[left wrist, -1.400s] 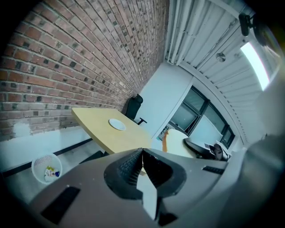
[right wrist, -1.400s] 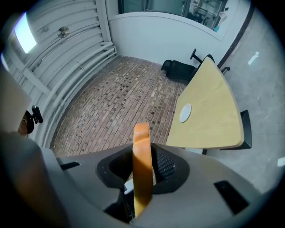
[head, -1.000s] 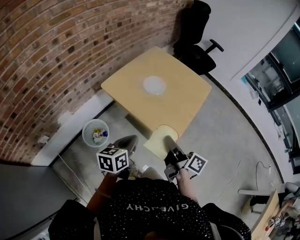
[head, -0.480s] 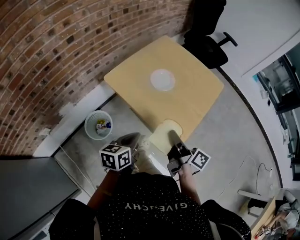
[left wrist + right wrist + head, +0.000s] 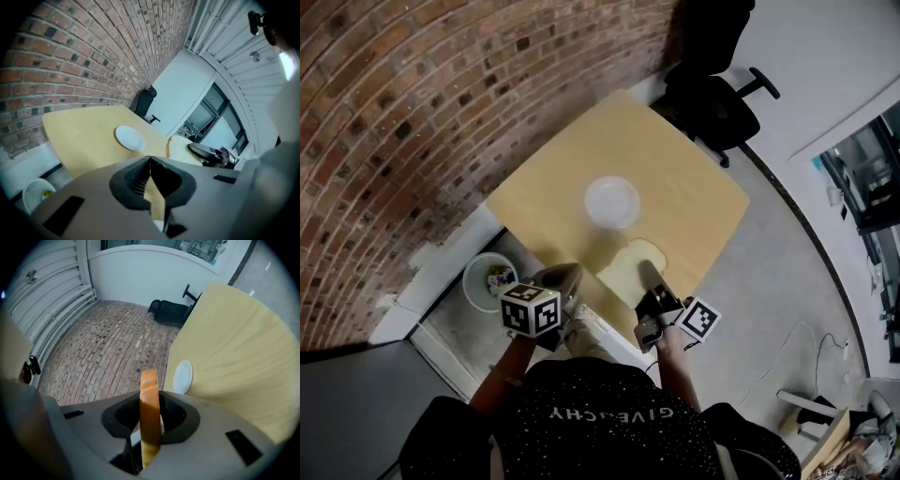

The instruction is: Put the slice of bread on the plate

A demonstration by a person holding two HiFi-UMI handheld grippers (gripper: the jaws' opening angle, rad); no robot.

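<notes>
- Right gripper (image 5: 150, 404) pinches the slice of bread (image 5: 149, 380) edge-on between its jaws; in the head view the slice sits over the near edge of the tabletop (image 5: 694, 202), well apart from the plate (image 5: 610, 202)
- Plate is white and bare, lying near the middle of the tabletop
- Left gripper (image 5: 150, 161) has its jaws pressed together with nothing between them; it sits beside the near edge, above a waste basket (image 5: 490, 277) on the floor
</notes>
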